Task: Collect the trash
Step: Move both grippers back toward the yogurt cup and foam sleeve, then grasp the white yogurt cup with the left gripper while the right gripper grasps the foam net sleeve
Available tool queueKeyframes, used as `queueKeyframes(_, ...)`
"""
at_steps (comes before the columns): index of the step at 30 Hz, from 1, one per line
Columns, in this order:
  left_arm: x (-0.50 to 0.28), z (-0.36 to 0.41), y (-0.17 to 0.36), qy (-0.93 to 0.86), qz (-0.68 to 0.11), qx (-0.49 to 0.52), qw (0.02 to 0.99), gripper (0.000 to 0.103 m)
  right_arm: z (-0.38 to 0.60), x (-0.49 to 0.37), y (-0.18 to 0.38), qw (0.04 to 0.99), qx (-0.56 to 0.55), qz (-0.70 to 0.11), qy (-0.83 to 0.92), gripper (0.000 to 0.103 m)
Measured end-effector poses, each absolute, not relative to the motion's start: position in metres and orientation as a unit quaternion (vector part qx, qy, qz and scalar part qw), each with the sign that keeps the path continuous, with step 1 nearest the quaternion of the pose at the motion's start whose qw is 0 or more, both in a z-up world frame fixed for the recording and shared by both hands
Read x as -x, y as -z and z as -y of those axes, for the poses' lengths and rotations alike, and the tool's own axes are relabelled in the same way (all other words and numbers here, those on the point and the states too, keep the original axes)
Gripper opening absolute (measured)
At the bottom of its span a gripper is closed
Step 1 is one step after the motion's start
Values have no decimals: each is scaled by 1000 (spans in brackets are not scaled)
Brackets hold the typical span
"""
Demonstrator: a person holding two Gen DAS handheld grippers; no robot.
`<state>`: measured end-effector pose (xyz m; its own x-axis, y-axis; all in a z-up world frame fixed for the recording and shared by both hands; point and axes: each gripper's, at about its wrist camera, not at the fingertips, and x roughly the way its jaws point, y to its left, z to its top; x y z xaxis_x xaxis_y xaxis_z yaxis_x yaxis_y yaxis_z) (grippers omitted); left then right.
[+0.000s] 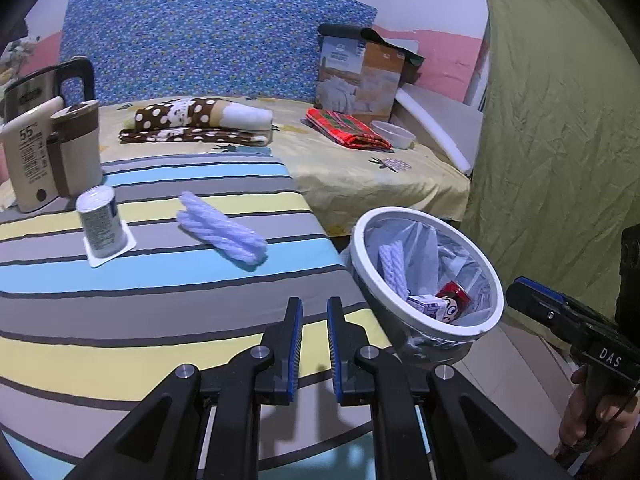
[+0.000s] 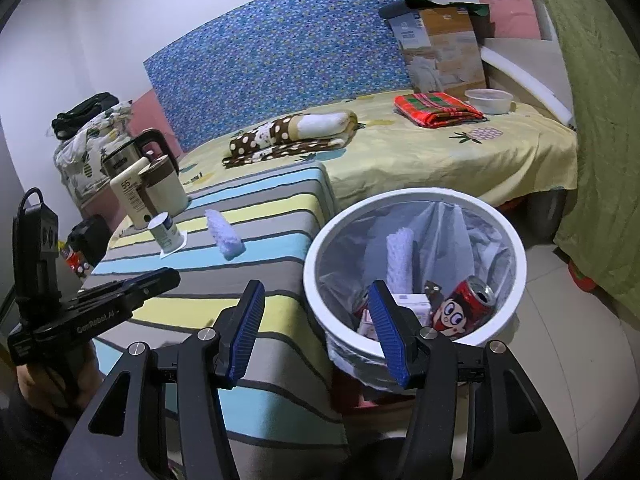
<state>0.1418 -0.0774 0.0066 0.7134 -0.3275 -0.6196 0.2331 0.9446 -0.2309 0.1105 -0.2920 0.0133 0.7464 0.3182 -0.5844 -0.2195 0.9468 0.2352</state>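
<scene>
Striped cloth in grey, yellow and blue covers the surface (image 1: 168, 320), with a bed (image 1: 360, 168) in yellow sheets behind it and a blue patterned headboard (image 1: 200, 40) against the wall. From the left wrist view, a pale lilac rope-like bundle (image 1: 222, 230) lies on the stripes at 11 o'clock of the left gripper (image 1: 314, 312), and a white upturned cup (image 1: 100, 222) stands on a small square card further out at 10 o'clock. A beige kettle (image 1: 76, 148) sits at the surface's far left corner. The white trash bin (image 1: 362, 240), lined with a clear bag, stands on the floor just off the surface's right edge, at 2 o'clock; inside it show another lilac bundle (image 1: 390, 266), a red can (image 1: 454, 294) and what may be a small carton. The left gripper's jaws are drawn nearly together with nothing between them. The right gripper (image 2: 316, 296) is spread and empty, hanging by the bin's near rim.
</scene>
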Motion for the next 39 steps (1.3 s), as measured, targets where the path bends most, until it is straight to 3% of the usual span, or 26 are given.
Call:
queueKeyframes(11,-134,45,-3,116,-345,77,928,15,264,-116,-12,925,-63,-331,-175,56)
queueKeyframes(20,-141,5,3,68,-351,92,929,24,229,-135,-7,914,-41,-344,-213,56)
queueKeyframes(25,-152,-24,2,35,-347,105,931,39,212,-152,-4,907,-27,-352,-231,55)
queueKeyframes(39,-211,-68,11,-11,-357,117,927,48,174,-201,18,882,26,-395,-256,55)
